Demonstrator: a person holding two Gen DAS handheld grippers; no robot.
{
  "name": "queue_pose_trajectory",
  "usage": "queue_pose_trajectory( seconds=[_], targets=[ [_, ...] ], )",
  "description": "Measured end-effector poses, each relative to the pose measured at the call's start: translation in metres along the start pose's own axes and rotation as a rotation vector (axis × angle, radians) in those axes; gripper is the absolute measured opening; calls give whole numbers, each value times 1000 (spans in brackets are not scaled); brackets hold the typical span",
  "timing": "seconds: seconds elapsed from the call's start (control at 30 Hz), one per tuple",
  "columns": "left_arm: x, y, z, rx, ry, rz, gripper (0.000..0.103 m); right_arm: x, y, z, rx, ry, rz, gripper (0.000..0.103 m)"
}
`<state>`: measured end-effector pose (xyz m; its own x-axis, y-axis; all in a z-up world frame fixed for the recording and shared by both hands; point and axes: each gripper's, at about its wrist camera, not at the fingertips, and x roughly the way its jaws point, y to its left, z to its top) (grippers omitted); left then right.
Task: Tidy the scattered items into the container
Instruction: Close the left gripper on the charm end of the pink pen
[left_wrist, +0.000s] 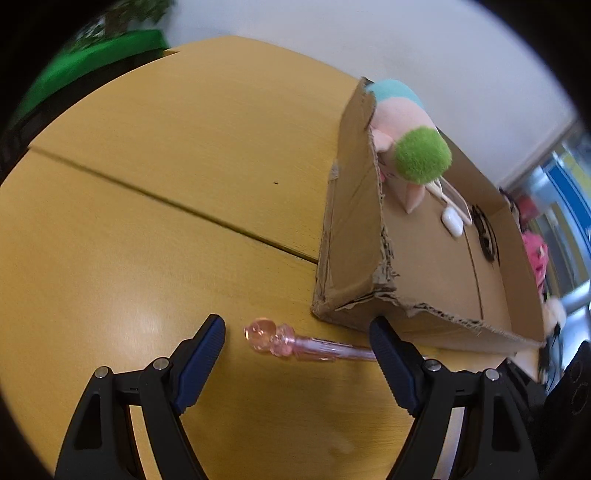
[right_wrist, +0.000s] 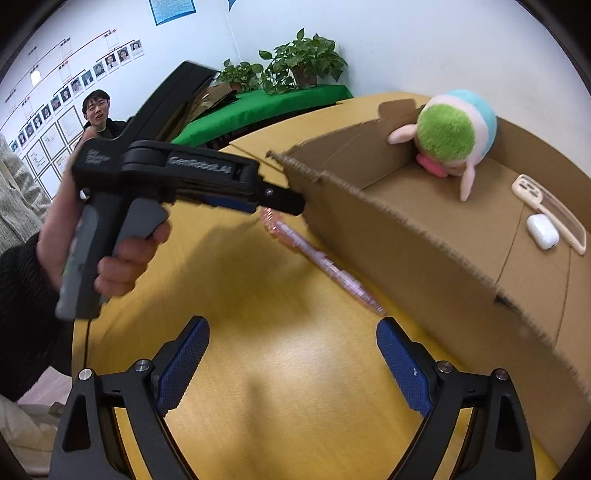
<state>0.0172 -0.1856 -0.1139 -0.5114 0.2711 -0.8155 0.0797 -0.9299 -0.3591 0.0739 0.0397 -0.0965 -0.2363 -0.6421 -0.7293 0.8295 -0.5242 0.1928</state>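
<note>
A pink translucent pen (left_wrist: 295, 343) lies on the wooden table beside the cardboard box (left_wrist: 354, 221); it also shows in the right wrist view (right_wrist: 317, 258). My left gripper (left_wrist: 297, 328) is open, its fingers on either side of the pen, just above it. The box (right_wrist: 406, 236) holds a plush toy (right_wrist: 450, 136), a white earbud case (right_wrist: 542, 230) and a phone case (right_wrist: 550, 212). My right gripper (right_wrist: 293, 332) is open and empty over the table, near the box's front wall. The left gripper's body (right_wrist: 192, 177) shows in the right wrist view.
The table (left_wrist: 147, 221) has a seam across it. A green-covered surface (right_wrist: 258, 107) with potted plants (right_wrist: 303, 62) stands behind the table. A person (right_wrist: 98, 110) sits at the far left. Pink items (left_wrist: 535, 254) lie beyond the box's far side.
</note>
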Motion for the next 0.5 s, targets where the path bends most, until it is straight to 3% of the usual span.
queue_pose_trajectory(
  seconds=[0.2, 0.3, 0.4, 0.5],
  targets=[
    [-13, -10, 10, 304, -32, -104, 80, 2, 8, -12, 43, 9, 29, 95],
    [3, -23, 9, 503, 53, -84, 80, 5, 12, -16, 67, 7, 40, 95],
    [19, -36, -14, 729, 139, -42, 79, 4, 17, -18, 63, 0, 38, 95],
    [16, -37, -30, 837, 152, -61, 80, -3, 15, -20, 65, -17, 34, 95]
  ],
)
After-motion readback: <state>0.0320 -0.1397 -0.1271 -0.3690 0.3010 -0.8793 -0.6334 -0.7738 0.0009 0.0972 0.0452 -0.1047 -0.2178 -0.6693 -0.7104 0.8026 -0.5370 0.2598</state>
